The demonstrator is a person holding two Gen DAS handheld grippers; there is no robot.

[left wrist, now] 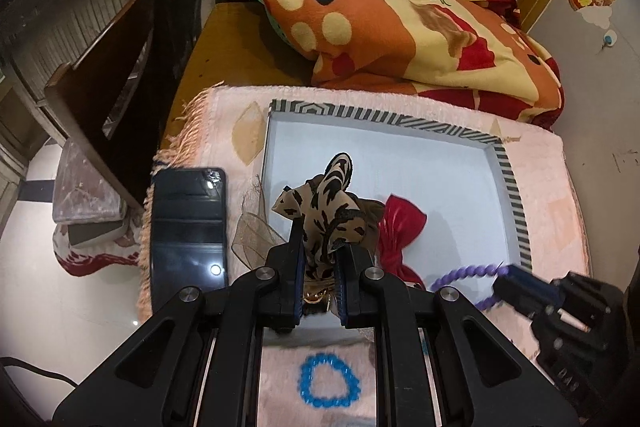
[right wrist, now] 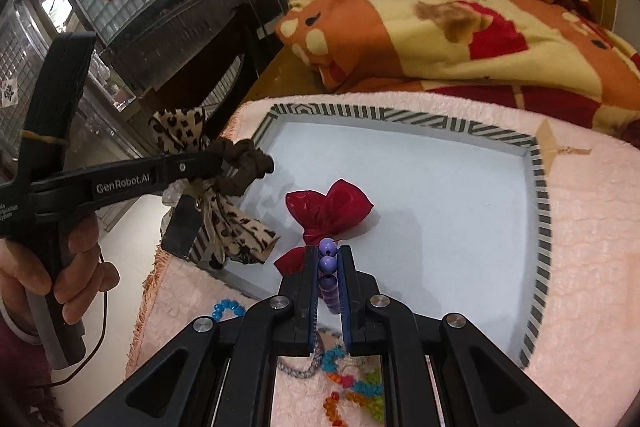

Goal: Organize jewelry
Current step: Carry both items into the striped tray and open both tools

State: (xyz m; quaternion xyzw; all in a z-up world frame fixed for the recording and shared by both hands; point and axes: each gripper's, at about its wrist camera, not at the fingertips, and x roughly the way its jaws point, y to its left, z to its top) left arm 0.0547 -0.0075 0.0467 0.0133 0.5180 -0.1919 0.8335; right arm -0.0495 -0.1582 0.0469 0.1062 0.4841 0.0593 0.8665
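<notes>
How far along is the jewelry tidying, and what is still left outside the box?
Done: the red bow already lies in the striped-rim box. In hand: the left gripper is shut on a leopard-print bow, and the right gripper is shut on a purple bead string, both near the box's front edge. Left: a blue bead bracelet and multicoloured beads lie outside on the pink mat.

Black left gripper, silver screws, blue pads, "GenRobot.AI" lettering.
</notes>
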